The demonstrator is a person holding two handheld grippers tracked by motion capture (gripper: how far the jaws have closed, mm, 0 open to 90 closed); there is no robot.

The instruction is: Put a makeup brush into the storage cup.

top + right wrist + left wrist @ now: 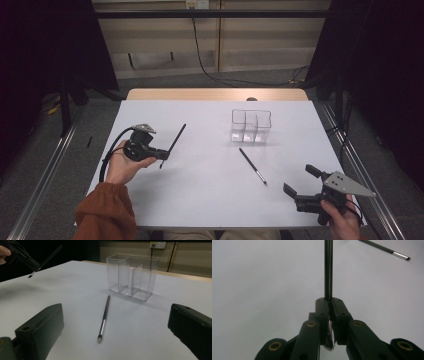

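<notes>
My left gripper (163, 154) is raised over the left side of the table, shut on a thin black brush (174, 141). In the left gripper view the jaws (328, 302) pinch that brush (328, 270) near its bristle end, and the handle runs straight ahead. A second black brush (252, 166) with a silver ferrule lies flat on the white table, right of centre. My right gripper (301, 180) rests near the front right corner, open and holding nothing. In the right gripper view, the lying brush (105, 315) is just ahead between the wide jaws (115, 315).
A clear plastic organizer (251, 126) with three compartments stands upright behind the lying brush; its compartments (132, 276) look empty. The white table sheet (210, 200) ends close to the right hand. Across the table, the left gripper (22, 256) holds its brush (48, 256) in the air.
</notes>
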